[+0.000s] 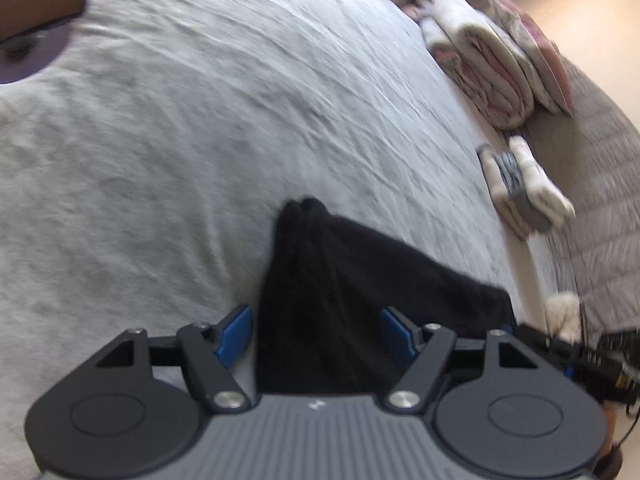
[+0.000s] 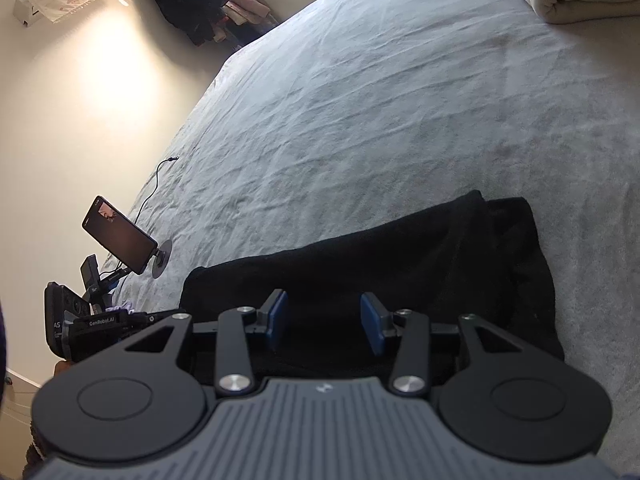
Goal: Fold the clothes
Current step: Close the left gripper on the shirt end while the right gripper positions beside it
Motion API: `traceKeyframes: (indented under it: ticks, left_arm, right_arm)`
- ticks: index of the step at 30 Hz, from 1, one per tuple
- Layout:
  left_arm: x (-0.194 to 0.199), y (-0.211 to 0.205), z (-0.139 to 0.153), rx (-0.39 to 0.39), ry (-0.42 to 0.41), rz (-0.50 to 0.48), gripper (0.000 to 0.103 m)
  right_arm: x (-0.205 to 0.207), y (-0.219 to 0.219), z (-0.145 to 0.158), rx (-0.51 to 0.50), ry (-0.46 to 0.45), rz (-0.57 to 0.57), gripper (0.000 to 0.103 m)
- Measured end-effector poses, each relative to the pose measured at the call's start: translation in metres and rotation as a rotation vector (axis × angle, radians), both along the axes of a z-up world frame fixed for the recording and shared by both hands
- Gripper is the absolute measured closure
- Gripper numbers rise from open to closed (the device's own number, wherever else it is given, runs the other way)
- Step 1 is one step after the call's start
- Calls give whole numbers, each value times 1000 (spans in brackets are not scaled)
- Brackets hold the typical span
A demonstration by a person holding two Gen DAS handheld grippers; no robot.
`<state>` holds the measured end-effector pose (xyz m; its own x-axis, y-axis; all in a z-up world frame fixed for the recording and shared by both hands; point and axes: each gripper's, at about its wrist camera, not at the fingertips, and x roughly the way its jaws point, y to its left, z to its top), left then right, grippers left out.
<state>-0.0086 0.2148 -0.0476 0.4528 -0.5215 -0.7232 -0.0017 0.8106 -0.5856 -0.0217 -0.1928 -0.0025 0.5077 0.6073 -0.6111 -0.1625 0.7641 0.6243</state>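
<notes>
Both sets of jaws gape over the black garment (image 2: 400,256); phone (image 2: 119,240) and folded blankets (image 1: 484,68) sit apart

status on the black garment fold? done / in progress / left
Done: the black garment lies on the grey bedsheet as a narrow doubled band. In hand: the left gripper straddles one bunched end, blue pads not clearly pressing; the right gripper sits open over the other end. Left: a final fold, then perhaps joining the folded stack near the bed edge.
</notes>
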Motion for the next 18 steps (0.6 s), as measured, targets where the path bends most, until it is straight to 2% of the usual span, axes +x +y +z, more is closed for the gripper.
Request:
traceKeyframes:
  ticks: [2,4,6,7,8,9,12,18]
  left_arm:
    - [-1,0,-1,-8,5,4,34]
    - [-1,5,-4,-32,22,38,43]
    - [-4,13,-10,-75,48,93,63]
    - [-7,17,-15,-97,65,121,69]
    - [-9,22,-19,-120,81,149,82]
    - [-11,26,-23,-145,96,173,88]
    - [-14,34,-30,-225,123,210,93]
    - [-20,24,-9,-231,65,185,95]
  right_arm:
    - [0,0,-2,3,7,3,57]
    - [-1,1,-4,25,19,10,57]
    - [0,3,-6,55,33,19,57]
    - [0,5,-7,73,41,24,57]
    - [1,7,-9,89,48,30,57]
    - [2,9,-10,106,56,35,57]
    - [6,17,-12,142,75,48,59]
    - [16,25,-19,193,115,56,78]
